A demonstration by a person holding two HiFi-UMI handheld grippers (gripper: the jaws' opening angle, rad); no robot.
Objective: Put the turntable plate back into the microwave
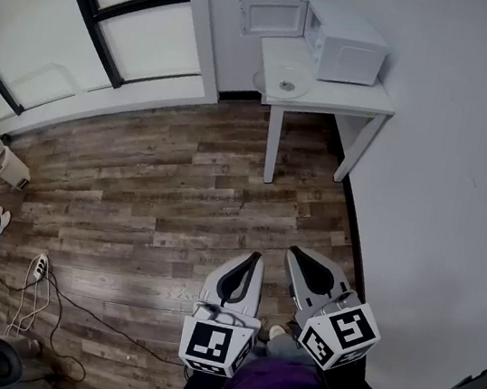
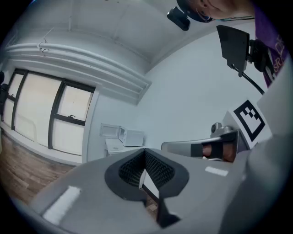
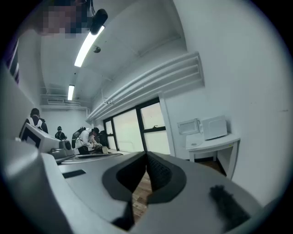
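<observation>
Turntable plate (image 1: 286, 83) rests on the table (image 1: 369, 97) at 8 o'clock of the microwave (image 1: 345, 45), whose open door admits it; left gripper (image 1: 256, 258) and right gripper (image 1: 295, 253), well apart from it, are clenched and empty.
</observation>
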